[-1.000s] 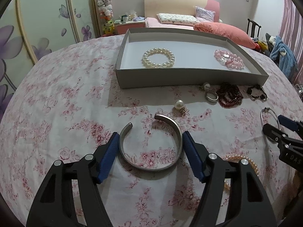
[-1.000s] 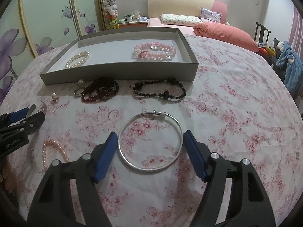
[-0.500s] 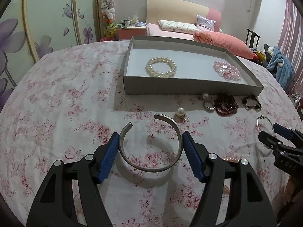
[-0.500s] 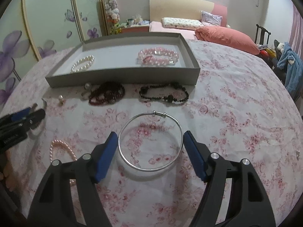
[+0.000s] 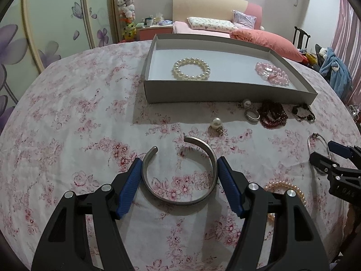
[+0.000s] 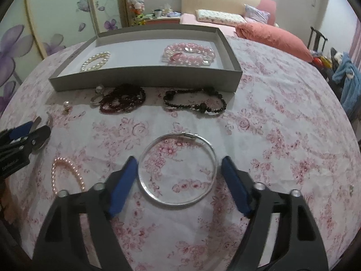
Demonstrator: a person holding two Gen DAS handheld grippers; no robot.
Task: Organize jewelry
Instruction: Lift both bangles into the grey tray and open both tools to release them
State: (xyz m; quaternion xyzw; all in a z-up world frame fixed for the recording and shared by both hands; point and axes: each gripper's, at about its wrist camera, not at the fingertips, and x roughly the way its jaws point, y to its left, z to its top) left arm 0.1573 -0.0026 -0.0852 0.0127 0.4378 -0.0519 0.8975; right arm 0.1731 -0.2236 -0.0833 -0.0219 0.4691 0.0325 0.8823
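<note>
Two low wrist views, side by side, toward the shared tray [image 5: 225,92] [image 6: 144,76].

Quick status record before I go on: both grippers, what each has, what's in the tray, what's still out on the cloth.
left gripper: fingers closed on the open cuff
right gripper: fingers closed on the thin bangle
tray: white pearl bracelet, pink bead bracelet
on cloth by tray: dark red beads, black beads, ring, two pearl pieces
on cloth between grippers: pink pearl strand
</note>
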